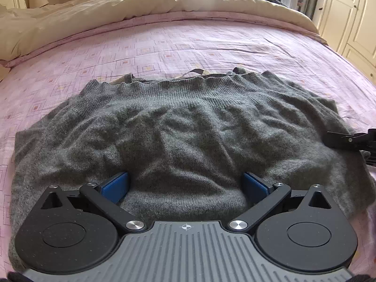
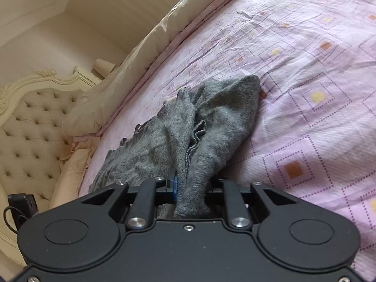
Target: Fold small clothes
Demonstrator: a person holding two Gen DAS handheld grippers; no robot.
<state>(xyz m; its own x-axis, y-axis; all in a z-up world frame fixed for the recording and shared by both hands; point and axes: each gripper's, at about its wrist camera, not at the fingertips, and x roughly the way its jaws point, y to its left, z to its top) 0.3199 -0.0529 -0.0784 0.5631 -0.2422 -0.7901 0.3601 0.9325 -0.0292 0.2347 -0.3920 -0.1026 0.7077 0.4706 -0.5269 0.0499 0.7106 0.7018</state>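
Observation:
A grey knitted sweater [image 1: 183,122] lies spread on the pink patterned bed cover [image 1: 164,47], its ribbed hem along the far side. My left gripper [image 1: 185,185] stands open low over the sweater's near edge, its blue pads [image 1: 115,185] wide apart and a bulge of knit between them, not pinched. In the right wrist view my right gripper [image 2: 191,185] is shut on a bunched fold of the sweater [image 2: 211,117], which rises between the jaws. That gripper shows as a black part [image 1: 352,141] at the sweater's right edge in the left wrist view.
A beige duvet [image 1: 94,16] is heaped along the far side of the bed. A cream tufted headboard [image 2: 30,122] and a lamp shade [image 2: 103,67] are at the left. White wardrobe doors [image 1: 347,11] stand at the far right. A black device with a cable [image 2: 21,204] sits by the headboard.

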